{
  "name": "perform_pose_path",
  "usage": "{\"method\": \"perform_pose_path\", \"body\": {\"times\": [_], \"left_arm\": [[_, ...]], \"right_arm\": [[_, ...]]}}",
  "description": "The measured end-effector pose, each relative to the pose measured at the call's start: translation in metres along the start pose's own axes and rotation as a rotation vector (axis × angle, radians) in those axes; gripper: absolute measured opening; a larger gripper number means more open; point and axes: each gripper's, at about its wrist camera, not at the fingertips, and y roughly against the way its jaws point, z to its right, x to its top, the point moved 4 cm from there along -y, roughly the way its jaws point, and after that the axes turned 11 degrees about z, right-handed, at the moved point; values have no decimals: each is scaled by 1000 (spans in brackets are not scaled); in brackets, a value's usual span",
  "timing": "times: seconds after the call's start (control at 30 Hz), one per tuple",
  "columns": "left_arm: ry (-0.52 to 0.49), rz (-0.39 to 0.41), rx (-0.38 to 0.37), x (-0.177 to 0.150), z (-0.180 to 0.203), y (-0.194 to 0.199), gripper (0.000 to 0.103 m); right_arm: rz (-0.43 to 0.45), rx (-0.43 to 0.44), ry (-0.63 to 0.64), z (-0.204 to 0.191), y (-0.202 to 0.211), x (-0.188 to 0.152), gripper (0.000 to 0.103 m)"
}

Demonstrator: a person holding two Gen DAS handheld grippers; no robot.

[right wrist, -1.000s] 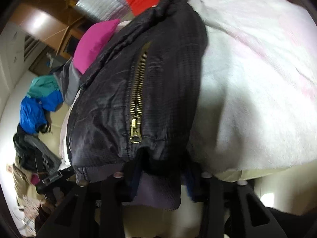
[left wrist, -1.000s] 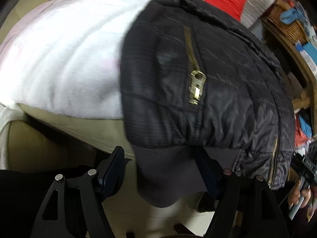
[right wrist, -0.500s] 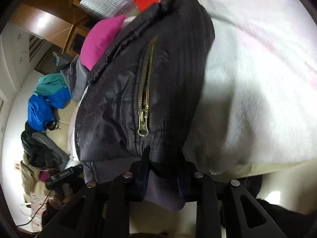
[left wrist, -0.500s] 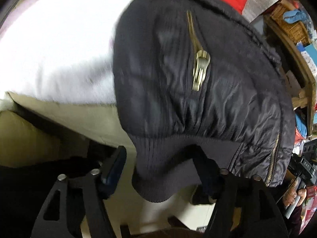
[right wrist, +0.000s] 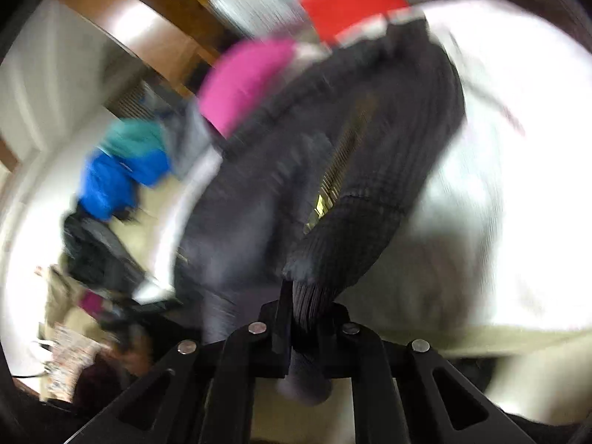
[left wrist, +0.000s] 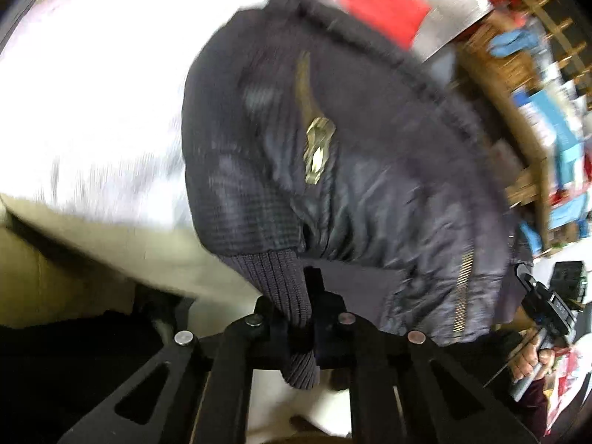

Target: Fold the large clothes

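A black quilted jacket [left wrist: 370, 170] with brass zips lies on a white fleece blanket [left wrist: 96, 85] over a beige sofa. My left gripper [left wrist: 301, 318] is shut on the jacket's ribbed hem [left wrist: 285, 296], which bunches between the pads. In the right wrist view the same jacket [right wrist: 288, 192] fills the centre, blurred. My right gripper [right wrist: 307, 325] is shut on another stretch of the ribbed hem [right wrist: 318, 296], pinched tight. Both hems are lifted off the sofa edge.
A pink garment [right wrist: 244, 81], a red and silver cushion [left wrist: 392, 3] and blue and teal clothes [right wrist: 122, 170] lie beyond the jacket. Wooden shelves [left wrist: 525, 118] stand at the right. A person's hand [left wrist: 532, 359] holds the other gripper [left wrist: 547, 307] low at the right.
Both grippers went from standing apart around the hem to shut on it. The hem has been raised and the views have tilted up, with motion blur.
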Motion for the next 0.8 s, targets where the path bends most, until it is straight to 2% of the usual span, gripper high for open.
{"method": "perform_pose_path", "body": {"times": [0.1, 0.17, 0.3, 0.33, 0.4, 0.43, 0.47, 0.53, 0.57, 0.63, 0.7, 0.73, 0.77, 0.8], "left_arm": [[-17, 148, -67, 16, 9, 27, 9], [-7, 162, -80, 18, 9, 29, 9], [25, 17, 15, 5, -7, -2, 10], [45, -25, 35, 1, -12, -10, 10], [55, -54, 50, -2, -15, -17, 16], [52, -61, 53, -1, -13, -20, 25], [49, -76, 47, -2, -11, -22, 42], [44, -107, 47, -6, -8, -30, 66], [40, -124, 55, -8, -8, -33, 67], [53, -149, 48, -10, -8, -39, 67], [63, -142, 39, -8, -8, -42, 62], [55, -136, 31, -6, -6, -42, 45], [45, -134, 23, -11, -2, -42, 27], [31, -127, 18, -12, 0, -40, 21]], "right_arm": [[104, 69, -92, 8, 18, 15, 10], [100, 29, -136, 22, 14, 14, 10], [-22, -105, -156, 39, -12, -5, 12], [-33, -113, -154, 40, -14, -6, 14], [-55, -121, -171, 39, -23, -7, 14], [-67, -137, -177, 41, -25, -9, 17], [-72, -150, -178, 44, -24, -10, 25], [-103, -212, -161, 49, -30, -15, 40], [-122, -230, -154, 54, -30, -19, 53], [-160, -237, -140, 58, -38, -26, 55], [-162, -243, -63, 49, -44, -29, 46], [-162, -236, -30, 46, -42, -29, 27], [-161, -225, -8, 41, -41, -28, 19], [-153, -223, 4, 36, -40, -27, 18]]}}
